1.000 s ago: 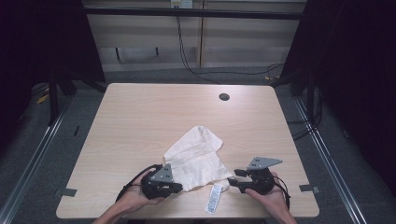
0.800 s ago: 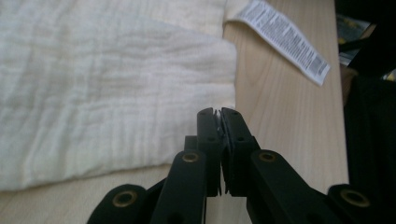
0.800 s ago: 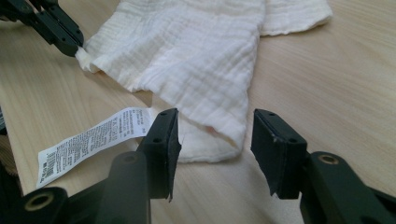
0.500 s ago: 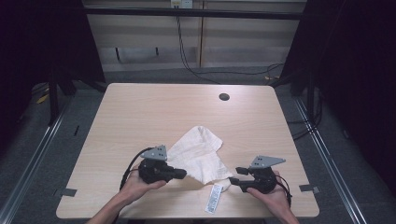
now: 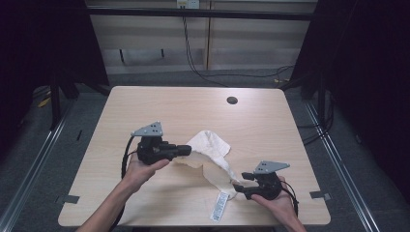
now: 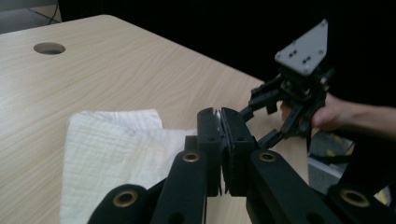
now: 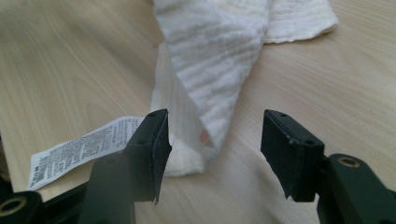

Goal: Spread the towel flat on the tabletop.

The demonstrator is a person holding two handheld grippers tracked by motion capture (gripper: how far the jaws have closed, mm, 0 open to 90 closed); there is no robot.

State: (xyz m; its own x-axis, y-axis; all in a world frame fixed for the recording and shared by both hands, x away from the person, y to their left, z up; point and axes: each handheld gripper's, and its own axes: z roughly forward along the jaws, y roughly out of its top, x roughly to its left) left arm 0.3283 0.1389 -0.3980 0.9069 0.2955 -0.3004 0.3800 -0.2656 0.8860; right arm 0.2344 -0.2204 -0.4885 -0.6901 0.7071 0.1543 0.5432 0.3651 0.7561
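Light wooden table (image 5: pixel 145 106), round cable hole (image 5: pixel 232 100) far side; dark room. Left gripper (image 5: pixel 186 150) clamped on white cloth (image 5: pixel 212 150). Right gripper (image 7: pixel 212 147) jaws apart and just been opening, cloth corner between them, care label (image 7: pixel 79 149) beside the left jaw.

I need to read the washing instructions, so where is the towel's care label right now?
In the high view the care label lies flat near the table's front edge, just left of the right tongs, at the towel's near corner.

care label (image 7: pixel 79 148) print too small to read, cloth (image 7: pixel 210 60) cut off by top edge
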